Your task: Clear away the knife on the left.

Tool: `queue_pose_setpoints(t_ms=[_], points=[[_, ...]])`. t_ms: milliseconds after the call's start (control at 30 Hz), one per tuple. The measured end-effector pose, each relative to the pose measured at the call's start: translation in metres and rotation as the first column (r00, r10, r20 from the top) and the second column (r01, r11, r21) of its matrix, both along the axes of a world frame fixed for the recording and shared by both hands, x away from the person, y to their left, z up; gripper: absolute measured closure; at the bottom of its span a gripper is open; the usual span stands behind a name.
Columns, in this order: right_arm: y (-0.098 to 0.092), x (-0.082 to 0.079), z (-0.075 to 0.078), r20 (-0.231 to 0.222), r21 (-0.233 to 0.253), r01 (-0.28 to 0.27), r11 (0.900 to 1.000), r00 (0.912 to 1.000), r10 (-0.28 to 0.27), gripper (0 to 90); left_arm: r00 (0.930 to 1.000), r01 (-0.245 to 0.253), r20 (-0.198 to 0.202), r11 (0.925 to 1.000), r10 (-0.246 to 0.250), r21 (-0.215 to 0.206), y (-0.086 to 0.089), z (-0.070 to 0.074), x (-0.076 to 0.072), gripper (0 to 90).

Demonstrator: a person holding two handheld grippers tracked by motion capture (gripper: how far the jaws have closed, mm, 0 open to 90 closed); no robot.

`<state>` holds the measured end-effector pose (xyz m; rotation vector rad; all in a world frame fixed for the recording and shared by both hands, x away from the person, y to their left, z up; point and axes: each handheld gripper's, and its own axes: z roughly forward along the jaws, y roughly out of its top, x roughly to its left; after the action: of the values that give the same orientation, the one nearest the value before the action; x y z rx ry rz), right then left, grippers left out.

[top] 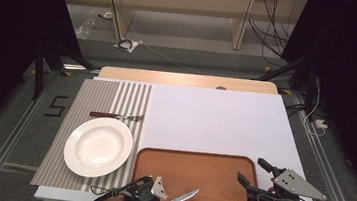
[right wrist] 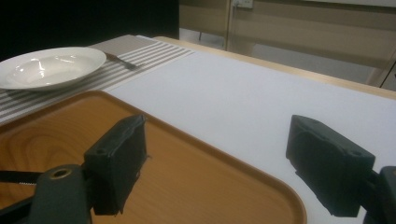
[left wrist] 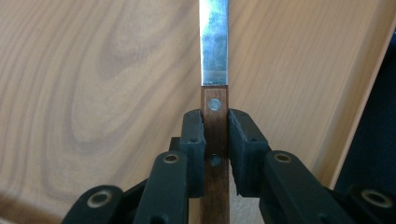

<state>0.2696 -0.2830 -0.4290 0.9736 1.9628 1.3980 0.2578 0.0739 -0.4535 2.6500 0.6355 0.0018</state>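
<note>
A table knife [top: 181, 199] with a brown wooden handle [left wrist: 215, 126] and steel blade [left wrist: 214, 42] is clamped in my left gripper [top: 149, 195] at the near left corner of the wooden tray [top: 208, 176]. Its blade points right and away over the tray. My right gripper [top: 254, 173] hovers wide open at the tray's right edge, and its pads [right wrist: 116, 161] hold nothing. A white plate [top: 98, 146] rests on the striped placemat [top: 131, 100] to the left. A fork [top: 117, 116] with a brown handle lies just beyond the plate.
A white sheet [top: 214, 119] covers the table's middle and right, beyond the tray [right wrist: 187, 177]. Past the table's far edge [top: 188, 79] lie floor cables and shelf legs. The plate [right wrist: 51, 67] and fork [right wrist: 122, 61] show far left in the right gripper view.
</note>
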Motion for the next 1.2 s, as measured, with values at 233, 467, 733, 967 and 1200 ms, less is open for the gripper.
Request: queue_pose_setpoints(t_ms=[233, 467, 733, 967, 1200], points=[[0.0, 0.0, 0.0, 0.0, 0.001, 0.0, 1.0, 1.0, 0.0, 21.1, 0.9999, 0.015, -0.006, 0.9994, -0.015, 0.031, -0.003, -0.003, -0.002, 76.7], [0.001, 0.0, -0.001, -0.001, 0.002, -0.002, 1.0, 1.0, 0.002, 21.1, 0.9996, 0.019, -0.022, 0.998, -0.018, 0.061, -0.005, -0.006, -0.005, 76.5], [0.001, 0.0, -0.001, -0.004, 0.002, 0.0, 1.0, 1.0, 0.0, 21.2, 0.9996, 0.015, -0.026, 0.9982, -0.013, 0.058, -0.005, -0.006, -0.005, 75.1], [0.0, 0.0, 0.0, -0.004, 0.002, 0.0, 1.0, 1.0, 0.0, 21.2, 0.9998, 0.018, 0.008, 0.9996, -0.018, 0.02, -0.007, -0.001, -0.007, 50.0], [0.0, 0.0, 0.0, -0.003, 0.002, 0.0, 1.0, 1.0, 0.0, 21.2, 0.9985, 0.033, 0.046, 0.9977, -0.03, -0.059, -0.008, 0.004, -0.008, 49.7]])
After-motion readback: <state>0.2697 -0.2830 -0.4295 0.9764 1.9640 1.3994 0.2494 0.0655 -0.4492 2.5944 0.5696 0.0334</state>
